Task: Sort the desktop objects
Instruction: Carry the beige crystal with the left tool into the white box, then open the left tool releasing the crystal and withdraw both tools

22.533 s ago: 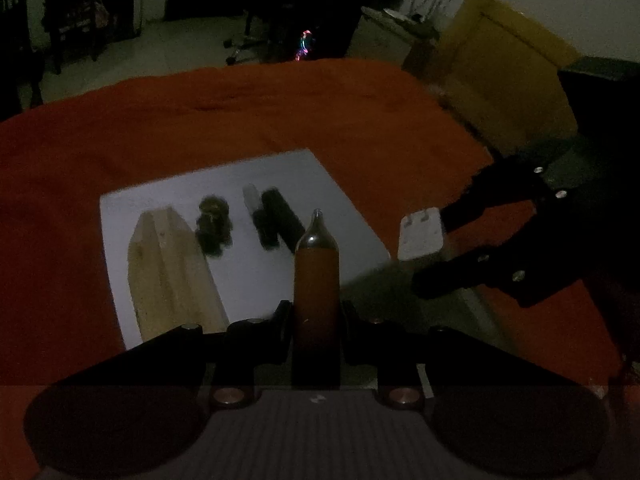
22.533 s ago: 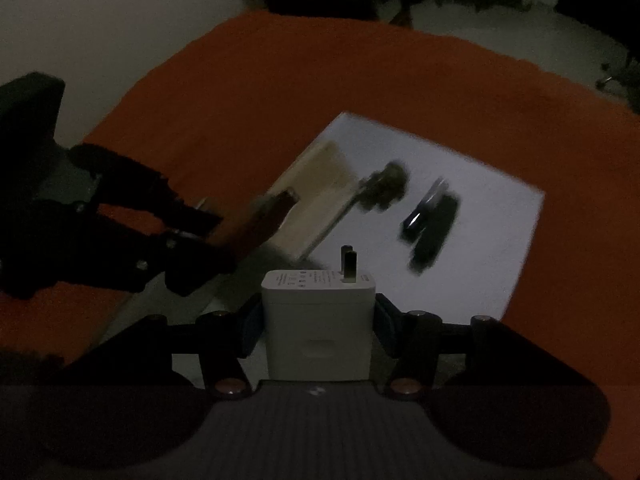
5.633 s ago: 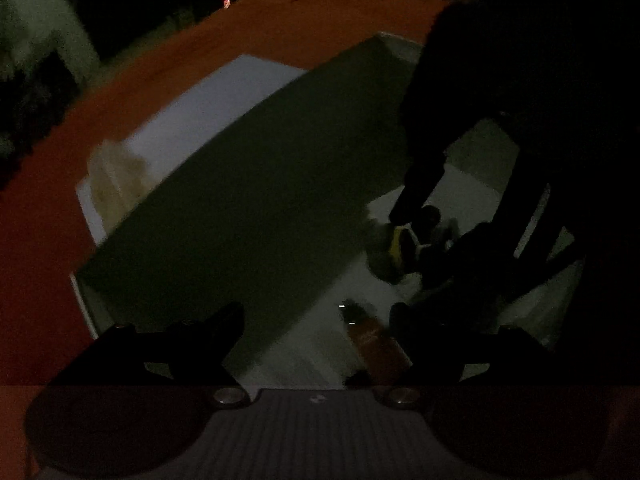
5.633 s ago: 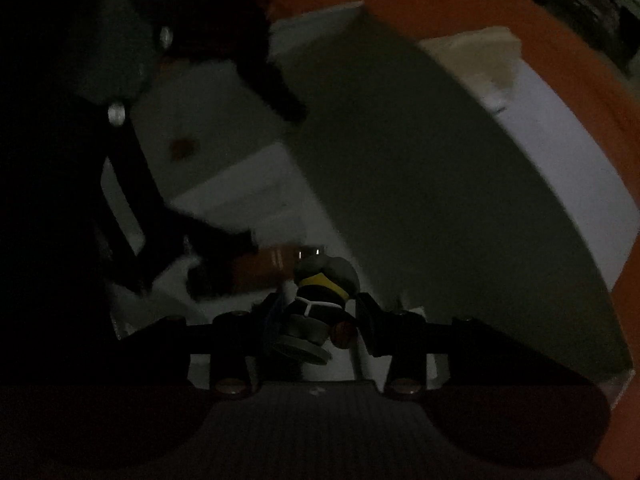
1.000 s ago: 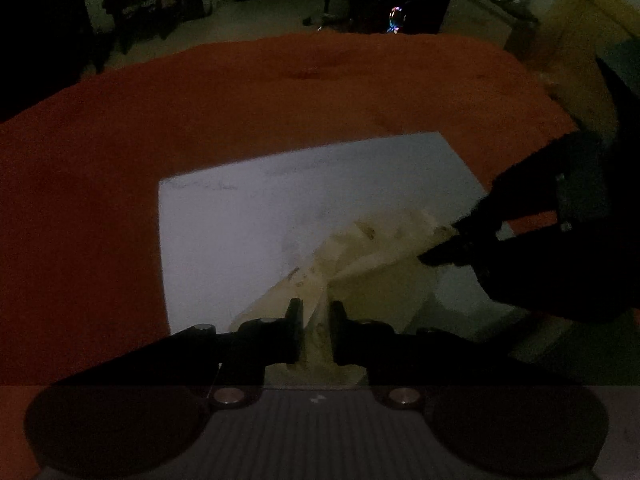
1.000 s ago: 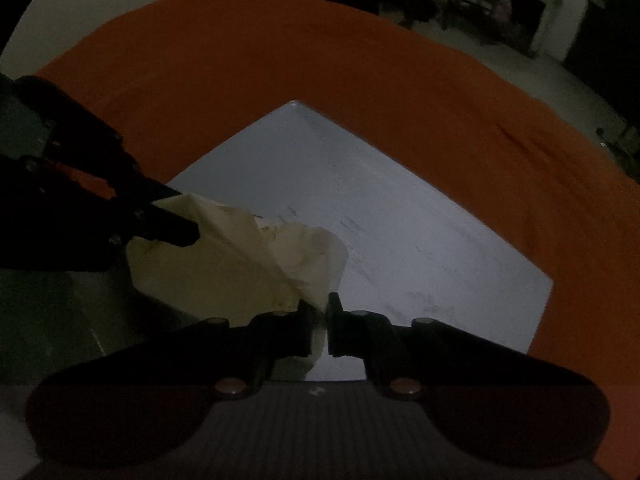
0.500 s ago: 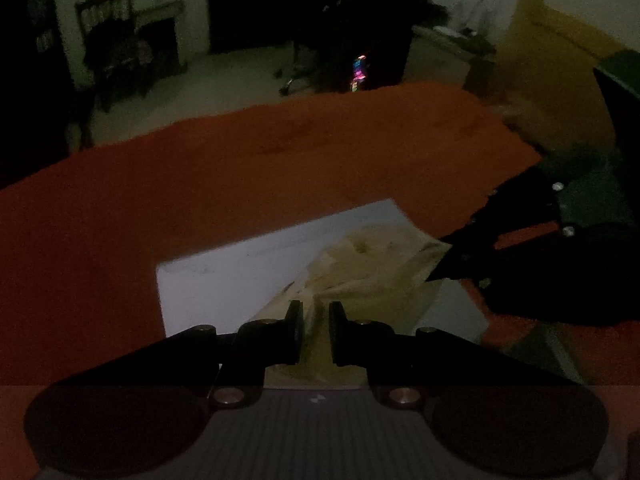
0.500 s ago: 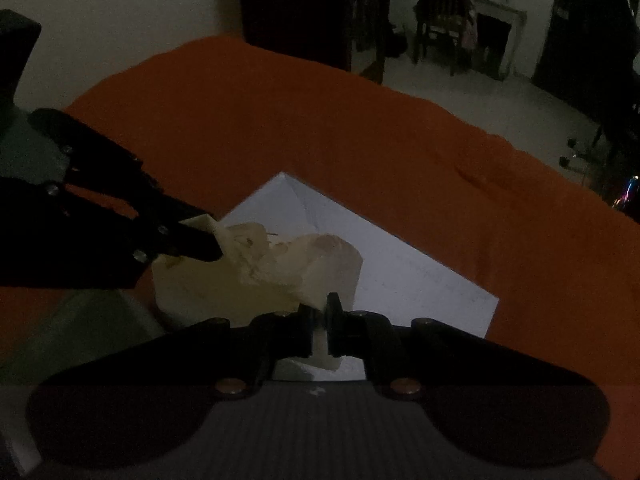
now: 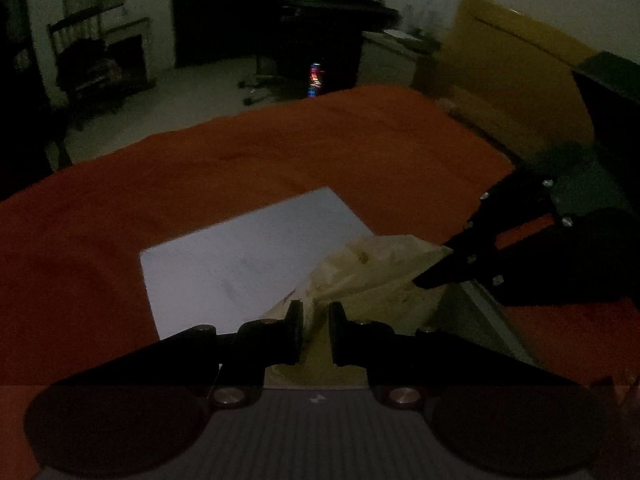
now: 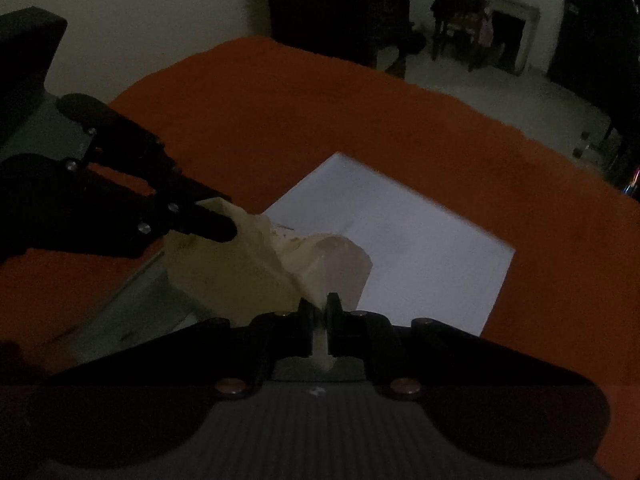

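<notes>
A crumpled cream cloth [image 9: 372,268] hangs stretched between my two grippers, above the near edge of a white sheet [image 9: 240,256] that lies on the orange tablecloth. My left gripper [image 9: 314,308] is shut on one end of the cloth. From the right, my right gripper [image 9: 434,274] pinches its other corner. In the right wrist view my right gripper [image 10: 319,304] is shut on a fold of the cloth [image 10: 240,268], and the left gripper [image 10: 218,216] grips its far left corner. The white sheet [image 10: 420,240] is bare.
A grey box wall [image 9: 480,312] stands just under the cloth at the near side; it shows as a box [image 10: 132,312] at lower left in the right wrist view. The orange tablecloth [image 9: 280,152] covers the table. A yellow cardboard box [image 9: 512,80] and chairs [image 10: 460,8] stand beyond the table.
Both grippers have risen with the cloth still held between them. The white sheet now looks smaller and farther below, and more of the room shows.
</notes>
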A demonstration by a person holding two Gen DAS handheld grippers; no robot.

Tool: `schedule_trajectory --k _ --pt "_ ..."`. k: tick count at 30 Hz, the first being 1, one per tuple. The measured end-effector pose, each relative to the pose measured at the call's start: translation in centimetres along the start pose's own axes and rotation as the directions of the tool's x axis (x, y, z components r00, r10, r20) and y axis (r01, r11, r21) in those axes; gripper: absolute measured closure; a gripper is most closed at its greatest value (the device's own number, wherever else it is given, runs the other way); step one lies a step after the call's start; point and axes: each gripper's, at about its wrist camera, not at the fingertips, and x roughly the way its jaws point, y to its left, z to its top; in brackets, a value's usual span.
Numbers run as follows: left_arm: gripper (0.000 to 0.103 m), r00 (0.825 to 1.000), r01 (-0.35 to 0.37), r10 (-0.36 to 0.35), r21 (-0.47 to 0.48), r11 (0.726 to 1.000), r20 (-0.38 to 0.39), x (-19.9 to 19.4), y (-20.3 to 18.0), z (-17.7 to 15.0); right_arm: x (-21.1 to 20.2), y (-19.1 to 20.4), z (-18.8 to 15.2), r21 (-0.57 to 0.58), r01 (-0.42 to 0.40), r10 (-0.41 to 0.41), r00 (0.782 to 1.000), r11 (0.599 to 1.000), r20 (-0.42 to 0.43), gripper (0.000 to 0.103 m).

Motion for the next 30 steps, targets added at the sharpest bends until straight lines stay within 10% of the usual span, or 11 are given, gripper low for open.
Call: schedule_trajectory --k 11,24,30 --pt "0.092 0.973 0.052 -0.029 0.093 0.994 -0.229 4.8 -3.7 -8.4 4.8 4.2 -8.2 0.013 -0.103 0.103 0.963 0.995 -0.248 0.096" --pt "0.092 0.967 0.025 0.030 0.212 0.977 -0.253 8.4 -5.9 -11.5 6.7 6.4 -11.7 -0.098 -0.104 0.068 0.946 0.990 -0.317 0.094" --pt "0.085 0.969 0.027 0.033 0.237 0.971 -0.245 7.9 -6.2 -12.0 5.7 6.1 -11.7 -0.066 -0.123 0.091 0.928 0.990 -0.361 0.072"
